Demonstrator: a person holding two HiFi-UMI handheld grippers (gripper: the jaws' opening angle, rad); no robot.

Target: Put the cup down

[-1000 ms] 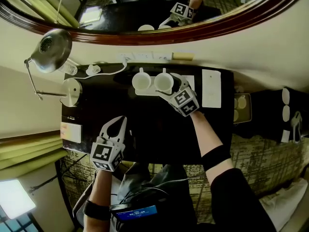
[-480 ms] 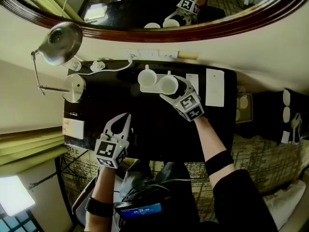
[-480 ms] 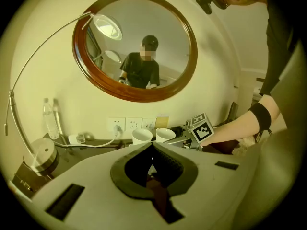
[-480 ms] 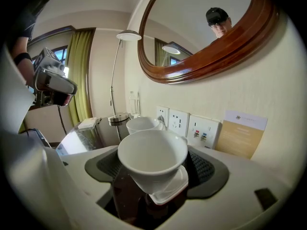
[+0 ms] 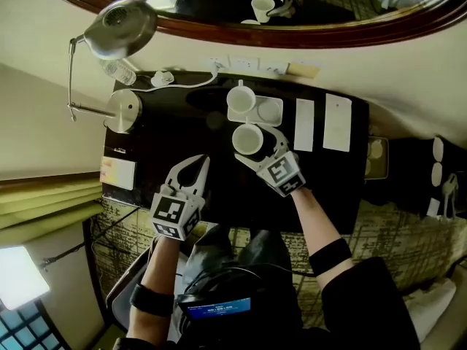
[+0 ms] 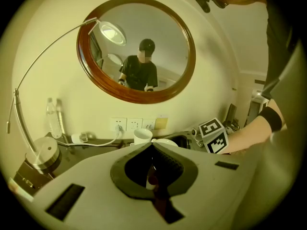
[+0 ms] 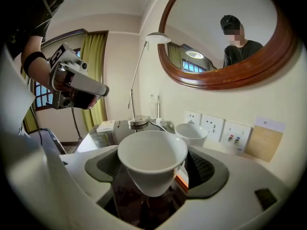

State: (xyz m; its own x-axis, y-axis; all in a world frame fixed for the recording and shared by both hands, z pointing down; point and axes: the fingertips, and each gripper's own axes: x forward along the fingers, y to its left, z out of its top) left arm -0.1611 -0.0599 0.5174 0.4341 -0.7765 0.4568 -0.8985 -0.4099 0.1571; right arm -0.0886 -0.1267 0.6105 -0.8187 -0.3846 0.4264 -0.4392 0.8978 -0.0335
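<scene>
Since a second ago, the right tongs (image 5: 257, 146) have carried the white cup (image 7: 152, 157) off the white tray (image 5: 268, 112) and toward the person. The cup now sits upright between the tongs, which are spread wide and grip its sides. It is over the dark surface (image 5: 182, 122), just in front of the tray. A second white cup (image 5: 241, 97) stands on the tray's left half. The left tongs (image 5: 194, 163) are fully closed on nothing, near the surface's front edge, well apart from the cup. A desk lamp (image 5: 120, 20) stands at the far left.
</scene>
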